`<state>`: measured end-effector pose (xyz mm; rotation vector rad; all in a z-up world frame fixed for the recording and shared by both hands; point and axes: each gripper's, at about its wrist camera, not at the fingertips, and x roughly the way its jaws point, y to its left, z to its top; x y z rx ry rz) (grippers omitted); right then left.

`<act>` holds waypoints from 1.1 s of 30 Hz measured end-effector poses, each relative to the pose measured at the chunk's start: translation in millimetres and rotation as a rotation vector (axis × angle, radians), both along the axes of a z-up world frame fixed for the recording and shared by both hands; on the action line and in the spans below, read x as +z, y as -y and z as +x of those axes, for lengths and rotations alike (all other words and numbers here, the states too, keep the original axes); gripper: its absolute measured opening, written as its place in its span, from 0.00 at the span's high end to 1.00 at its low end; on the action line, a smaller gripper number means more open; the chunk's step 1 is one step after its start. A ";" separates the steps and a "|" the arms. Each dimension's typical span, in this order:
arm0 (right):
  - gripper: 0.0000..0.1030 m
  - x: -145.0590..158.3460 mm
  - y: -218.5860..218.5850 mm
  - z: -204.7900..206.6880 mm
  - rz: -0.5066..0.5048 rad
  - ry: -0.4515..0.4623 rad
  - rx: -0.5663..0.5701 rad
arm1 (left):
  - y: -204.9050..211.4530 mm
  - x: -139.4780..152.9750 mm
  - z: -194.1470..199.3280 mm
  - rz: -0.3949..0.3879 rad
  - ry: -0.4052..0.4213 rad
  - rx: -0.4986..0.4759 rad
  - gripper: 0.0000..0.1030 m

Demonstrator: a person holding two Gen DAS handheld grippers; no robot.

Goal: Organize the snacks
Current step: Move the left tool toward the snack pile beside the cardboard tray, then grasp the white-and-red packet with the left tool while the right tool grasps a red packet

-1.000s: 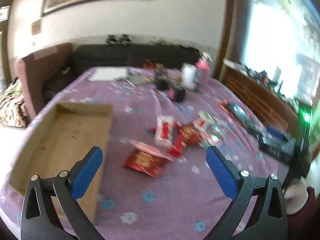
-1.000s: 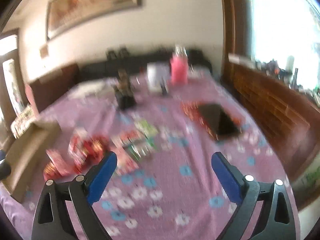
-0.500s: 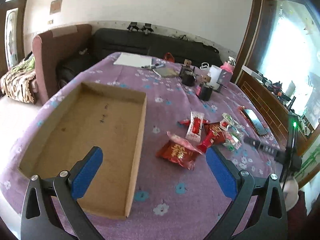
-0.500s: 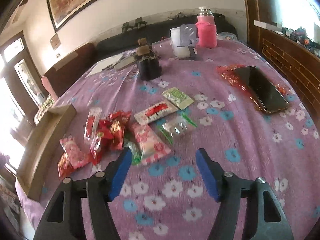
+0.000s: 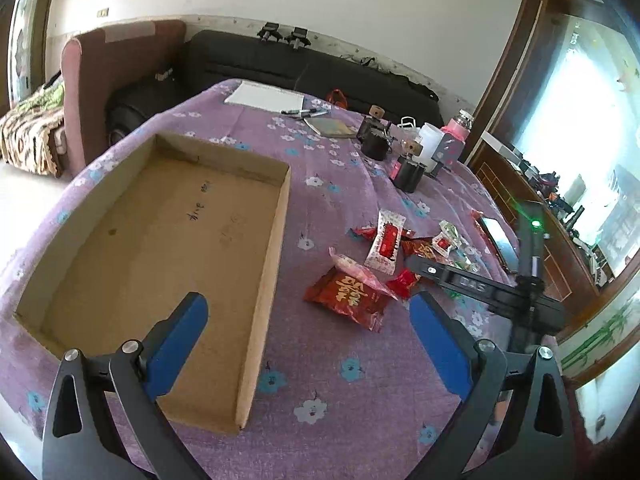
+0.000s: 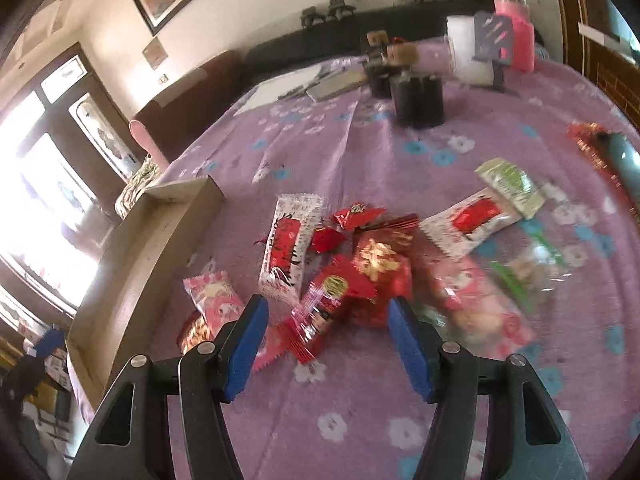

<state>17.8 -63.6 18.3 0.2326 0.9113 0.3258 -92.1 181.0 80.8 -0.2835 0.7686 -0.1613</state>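
Cardboard forms the shallow box (image 5: 160, 240) on our left, its long axis running away from us over the purple flowered cloth (image 5: 332, 364); the snacks (image 6: 360, 256) lie heaped just right of it, apart from its wall; the white-and-red packet (image 6: 290, 248) points lengthwise away from us, slightly tilted; our left gripper (image 5: 308, 320) hangs spread wide, empty, over the box's right wall; our right gripper (image 6: 328, 320) is parted, straddling a red wrapper (image 6: 316, 316), not gripping.
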 end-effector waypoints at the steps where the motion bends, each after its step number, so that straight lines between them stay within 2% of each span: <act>1: 0.44 -2.0 -0.3 0.7 0.002 -0.003 -0.005 | 0.9 -0.6 2.0 -0.011 -0.008 -0.005 0.01; 2: 0.62 -3.9 -1.7 1.0 0.003 -0.008 -0.006 | 1.9 -0.8 4.3 -0.017 -0.015 -0.010 0.01; 4: 0.83 -9.0 -3.6 1.4 0.034 -0.036 0.012 | 6.8 -0.2 9.9 -0.021 -0.026 -0.026 0.01; 8: 0.98 -6.7 5.6 -13.8 0.042 0.002 -0.011 | 24.4 3.4 26.9 0.013 -0.034 -0.060 0.01; 12: 0.98 -10.4 21.0 -28.5 0.056 0.037 -0.044 | 54.5 -1.9 59.8 0.058 -0.071 -0.101 0.01; 15: 0.98 -10.8 32.5 -27.7 0.093 0.030 -0.061 | 77.1 -14.1 88.0 0.077 -0.120 -0.136 0.01; 16: 0.98 -11.3 36.2 -26.5 0.110 0.025 -0.062 | 82.5 -18.8 96.9 0.076 -0.137 -0.147 0.01; 17: 0.94 -13.5 41.5 -25.3 0.139 0.012 -0.064 | 89.0 -24.5 108.9 0.065 -0.157 -0.162 0.01; 20: 0.93 -17.3 51.6 -20.6 0.188 -0.020 -0.079 | 98.9 -36.0 130.5 0.053 -0.191 -0.173 0.01; 24: 0.90 -18.9 61.9 -20.8 0.217 -0.024 -0.103 | 109.2 -45.6 144.4 0.030 -0.190 -0.193 0.01; 25: 0.86 -18.7 62.4 -19.7 0.221 -0.025 -0.105 | 112.1 -47.2 146.4 0.034 -0.189 -0.199 0.01; 27: 0.79 -17.9 63.1 -19.9 0.234 -0.025 -0.102 | 118.7 -52.2 149.7 0.053 -0.195 -0.211 0.10; 28: 0.78 -17.5 62.7 -20.0 0.236 -0.022 -0.101 | 122.0 -55.0 151.0 0.066 -0.203 -0.223 0.26; 29: 0.78 -16.8 61.8 -19.9 0.235 -0.019 -0.099 | 125.2 -58.6 152.8 0.078 -0.219 -0.240 0.56; 30: 0.78 -16.4 61.0 -20.3 0.235 -0.018 -0.098 | 127.1 -63.4 155.5 0.085 -0.245 -0.253 0.72; 33: 0.78 -17.3 59.8 -20.7 0.239 -0.022 -0.095 | 118.2 -65.5 155.3 0.031 -0.258 -0.237 0.73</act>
